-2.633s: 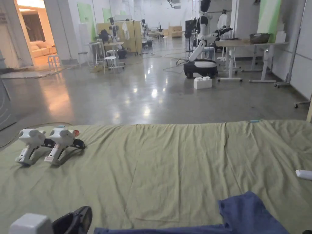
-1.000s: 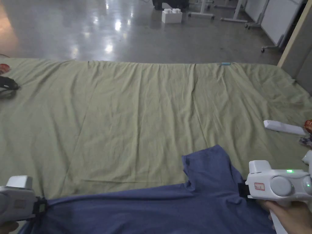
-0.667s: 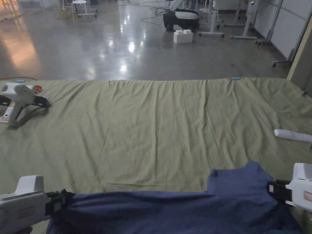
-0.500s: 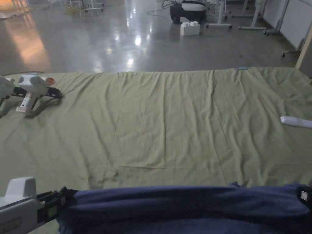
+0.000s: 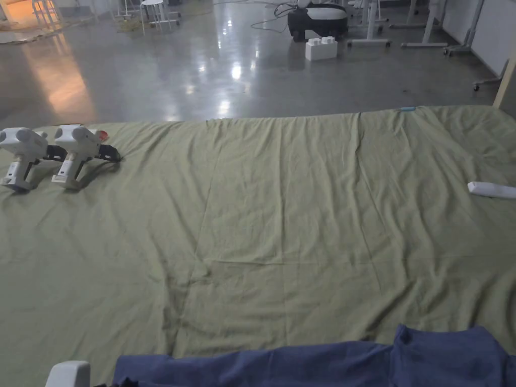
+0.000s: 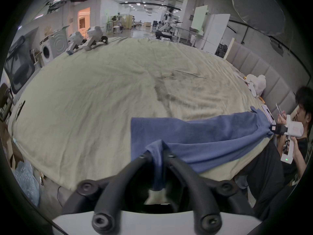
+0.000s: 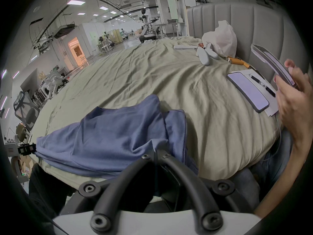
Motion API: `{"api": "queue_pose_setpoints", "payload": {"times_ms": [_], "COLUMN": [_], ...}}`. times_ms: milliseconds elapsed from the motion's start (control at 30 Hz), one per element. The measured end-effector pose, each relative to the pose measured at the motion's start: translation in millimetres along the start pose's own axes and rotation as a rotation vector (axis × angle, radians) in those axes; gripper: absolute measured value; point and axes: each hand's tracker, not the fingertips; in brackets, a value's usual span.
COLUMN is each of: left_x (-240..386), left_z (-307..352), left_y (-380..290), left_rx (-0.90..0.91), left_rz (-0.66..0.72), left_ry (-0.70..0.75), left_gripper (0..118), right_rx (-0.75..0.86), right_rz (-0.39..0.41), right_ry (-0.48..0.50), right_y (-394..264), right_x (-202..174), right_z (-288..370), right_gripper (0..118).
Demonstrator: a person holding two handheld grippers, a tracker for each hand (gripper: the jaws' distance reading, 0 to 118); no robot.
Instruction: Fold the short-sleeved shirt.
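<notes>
The blue shirt is stretched along the near edge of the bed's green sheet, partly hanging over the side. Left gripper has its jaws pinched nearly closed on one bunched end; right gripper is clamped tight on the other end. Two spare grippers sit at the far left corner, and a phone lies off to the right.

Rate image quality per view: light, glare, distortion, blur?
Head view: dim and soft, glare patches on the polished floor, orange spill at top left. Left gripper view: heavy fisheye bows the bedsheet, black corners, blue shirt fairly sharp. Right gripper view: same fisheye, bright ceiling lights, hand at the right edge stretched and slightly blurred.
</notes>
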Motion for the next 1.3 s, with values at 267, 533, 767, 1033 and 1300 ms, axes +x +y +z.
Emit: {"api": "queue_pose_setpoints", "payload": {"times_ms": [267, 533, 767, 1033, 1300], "left_x": [-7.9, 84.7, 139.7, 157.5, 162.5], "left_z": [54.3, 173.7, 216.7, 211.0, 213.7], "left_y": [12.2, 49.2, 63.2, 55.1, 53.3], "left_rx": [0.302, 0.849, 0.932, 0.940, 0.895], "left_rz": [0.038, -0.215, -0.284, -0.287, -0.304], "left_ry": [0.111, 0.221, 0.225, 0.124, 0.071], "left_gripper": [77, 78, 77, 6, 0], "right_rx": [0.175, 0.589, 0.804, 0.751, 0.732], "right_rz": [0.013, 0.199, 0.260, 0.327, 0.310], "right_ry": [-0.031, 0.056, 0.121, 0.135, 0.172], "right_y": [22.7, 68.9, 85.7, 74.1, 70.0], "right_x": [-3.3, -83.0, -133.0, -154.1, -156.7], "right_z": [44.1, 132.7, 170.1, 160.6, 159.5], "right_gripper": [70, 70, 69, 3, 0]}}
